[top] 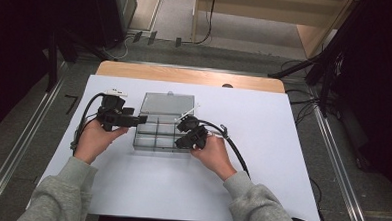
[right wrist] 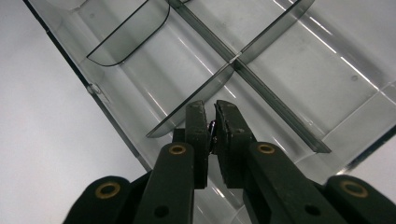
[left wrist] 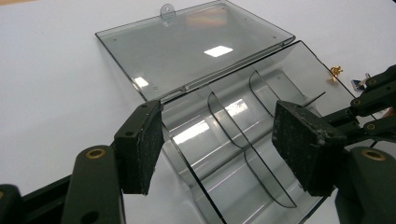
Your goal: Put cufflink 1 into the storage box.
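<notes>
On the left, my left claw (top: 142,119) stands open with nothing between its pads, the near-left corner of the clear organizer box (top: 158,131) sitting in the gap. In the left gripper view one pad (left wrist: 147,147) is just outside the box wall and the other hangs over the compartments, neither touching that I can see. I judge it is parked there to steady the box if it slides on the white sheet (top: 282,144) covering the bench.

The box lies mid-bench with its lid (left wrist: 196,51) thrown flat back, so every compartment is reachable from above. I count one box, one lid, and roughly six compartments split by a long middle wall and curved cross dividers (left wrist: 224,123); the exact number I cannot settle.

On the right, my right claw (right wrist: 211,123) is closed on one small dark part (right wrist: 213,128), too small for me to name, pinched at the very tips. It hangs over a compartment near the box's right end, pointing down, presumably for dropping the piece in. A small brass-coloured bit (left wrist: 336,71) lies on the sheet beyond the box.
</notes>
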Demonstrator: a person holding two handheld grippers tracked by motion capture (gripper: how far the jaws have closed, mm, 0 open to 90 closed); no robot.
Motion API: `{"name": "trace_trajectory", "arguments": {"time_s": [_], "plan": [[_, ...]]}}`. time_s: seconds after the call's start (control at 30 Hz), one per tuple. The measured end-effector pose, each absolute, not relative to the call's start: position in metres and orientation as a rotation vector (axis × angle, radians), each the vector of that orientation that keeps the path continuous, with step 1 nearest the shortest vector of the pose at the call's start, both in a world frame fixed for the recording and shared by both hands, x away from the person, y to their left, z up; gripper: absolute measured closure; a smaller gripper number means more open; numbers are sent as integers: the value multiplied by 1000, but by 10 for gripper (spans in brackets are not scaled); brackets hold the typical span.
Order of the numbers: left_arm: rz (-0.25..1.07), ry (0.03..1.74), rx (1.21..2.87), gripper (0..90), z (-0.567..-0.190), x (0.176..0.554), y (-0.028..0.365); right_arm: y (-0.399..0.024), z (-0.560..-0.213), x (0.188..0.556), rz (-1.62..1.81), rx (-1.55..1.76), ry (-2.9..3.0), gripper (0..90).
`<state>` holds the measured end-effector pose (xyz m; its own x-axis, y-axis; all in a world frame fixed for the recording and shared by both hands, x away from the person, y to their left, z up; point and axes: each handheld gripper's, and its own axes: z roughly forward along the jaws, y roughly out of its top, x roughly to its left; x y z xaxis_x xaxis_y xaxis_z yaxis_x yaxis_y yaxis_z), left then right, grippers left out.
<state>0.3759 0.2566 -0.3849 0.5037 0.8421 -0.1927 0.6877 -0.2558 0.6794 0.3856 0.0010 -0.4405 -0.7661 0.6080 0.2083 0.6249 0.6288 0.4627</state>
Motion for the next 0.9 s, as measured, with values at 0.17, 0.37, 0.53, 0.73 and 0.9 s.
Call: {"name": "trace_trajectory", "arguments": {"time_s": [0.17, 0.37, 0.53, 0.73, 0.9], "plan": [[271, 1250, 2018, 345, -385, 376, 256, 1, -441, 386, -811, -1061, -2806, 848], [270, 1251, 2018, 345, -385, 376, 257, 0, -439, 386, -811, -1062, -2797, 843], [273, 1249, 2023, 345, -385, 376, 256, 1, -440, 386, -803, -1056, -2798, 836], [273, 1251, 2018, 345, -385, 376, 257, 0, -438, 385, -810, -1058, -2802, 829], [280, 1248, 2019, 345, -385, 376, 257, -4, -427, 384, -862, -1067, -2793, 811]]}}
